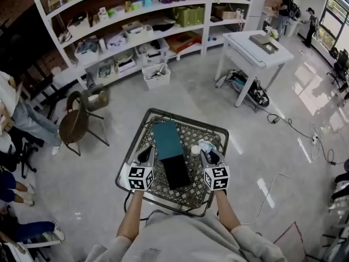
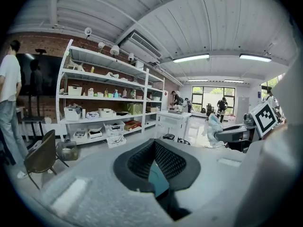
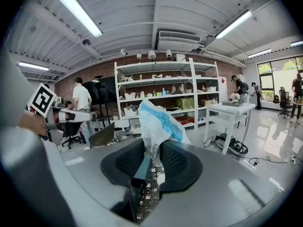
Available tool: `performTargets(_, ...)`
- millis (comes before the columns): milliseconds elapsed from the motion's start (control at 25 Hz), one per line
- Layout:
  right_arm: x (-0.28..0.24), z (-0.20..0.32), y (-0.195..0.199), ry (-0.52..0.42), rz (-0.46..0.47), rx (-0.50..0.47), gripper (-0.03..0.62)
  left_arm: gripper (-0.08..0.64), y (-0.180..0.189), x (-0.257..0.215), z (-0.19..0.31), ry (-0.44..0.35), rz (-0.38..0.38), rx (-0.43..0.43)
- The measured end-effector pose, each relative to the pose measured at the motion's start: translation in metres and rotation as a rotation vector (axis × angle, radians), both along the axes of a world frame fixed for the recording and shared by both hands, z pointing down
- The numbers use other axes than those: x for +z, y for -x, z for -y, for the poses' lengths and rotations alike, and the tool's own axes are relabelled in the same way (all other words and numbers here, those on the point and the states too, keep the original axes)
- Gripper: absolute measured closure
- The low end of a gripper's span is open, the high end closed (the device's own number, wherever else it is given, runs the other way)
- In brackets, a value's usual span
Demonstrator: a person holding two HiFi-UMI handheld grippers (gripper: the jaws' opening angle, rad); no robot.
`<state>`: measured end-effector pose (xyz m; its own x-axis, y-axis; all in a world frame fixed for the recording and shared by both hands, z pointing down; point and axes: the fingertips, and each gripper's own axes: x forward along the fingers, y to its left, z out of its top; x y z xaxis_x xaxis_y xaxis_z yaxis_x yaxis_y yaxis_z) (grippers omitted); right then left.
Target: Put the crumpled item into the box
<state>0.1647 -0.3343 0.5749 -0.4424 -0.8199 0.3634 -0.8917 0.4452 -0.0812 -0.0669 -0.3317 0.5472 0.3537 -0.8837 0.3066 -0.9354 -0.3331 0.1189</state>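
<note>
A crumpled white-and-blue item (image 1: 205,145) is pinched in my right gripper (image 1: 209,153) above the right side of the black lattice table (image 1: 218,132). In the right gripper view the item (image 3: 158,122) rises from between the jaws of that gripper (image 3: 150,167). A black open box (image 1: 175,170) lies at the table's middle, and a teal flat piece (image 1: 166,139) lies just beyond it. My left gripper (image 1: 146,153) hovers left of the box. In its own view the left gripper (image 2: 158,174) stands slightly open with nothing in it, and teal shows through the gap.
A small white round thing (image 1: 194,150) sits on the lattice between the box and my right gripper. A brown chair (image 1: 76,121) stands to the left, a white table (image 1: 253,51) at the far right and long shelves (image 1: 136,31) behind. People sit at the left edge.
</note>
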Motion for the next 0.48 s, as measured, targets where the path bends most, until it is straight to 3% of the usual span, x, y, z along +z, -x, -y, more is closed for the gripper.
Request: performTargets(480,0.023,0.011,0.013,0.043,-0.013,0.007,0.491,0.554,0.008,0.030,0.013,0.056,-0.010,0.022)
